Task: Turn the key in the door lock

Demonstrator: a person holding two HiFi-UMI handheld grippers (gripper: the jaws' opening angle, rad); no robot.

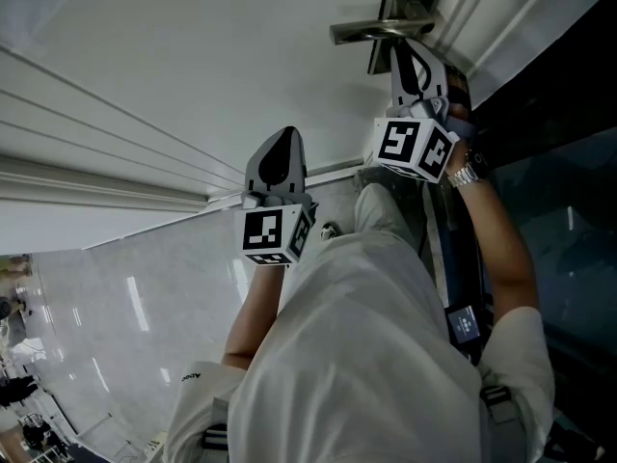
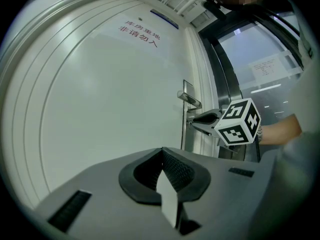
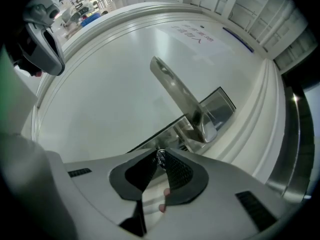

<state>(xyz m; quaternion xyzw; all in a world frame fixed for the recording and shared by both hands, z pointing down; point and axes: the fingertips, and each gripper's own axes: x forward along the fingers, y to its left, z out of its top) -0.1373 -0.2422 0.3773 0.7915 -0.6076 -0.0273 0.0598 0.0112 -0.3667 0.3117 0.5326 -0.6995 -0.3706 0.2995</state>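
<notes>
right gripper view: right gripper (image 3: 161,153), jaws drawn almost together, tips pinching a small metal key (image 3: 160,159).
- location of key: seated in the lock, just below the door handle (image 3: 175,91), on the metal lock plate (image 3: 220,106) at the edge of the white door (image 3: 100,94).
- attitude: handle and plate show slanted across this view, so the gripper looks rolled about its own line. judged: key inserted and gripped, turn partly made.
- left gripper (image 2: 162,153): jaws pressed together on nothing, held level and well apart from the lock, facing the plain door panel. no part in the work at present.
- done: key in lock, grip taken.
- left to do: finish the turn. whether the bolt has moved cannot be told. door appears shut.
</notes>
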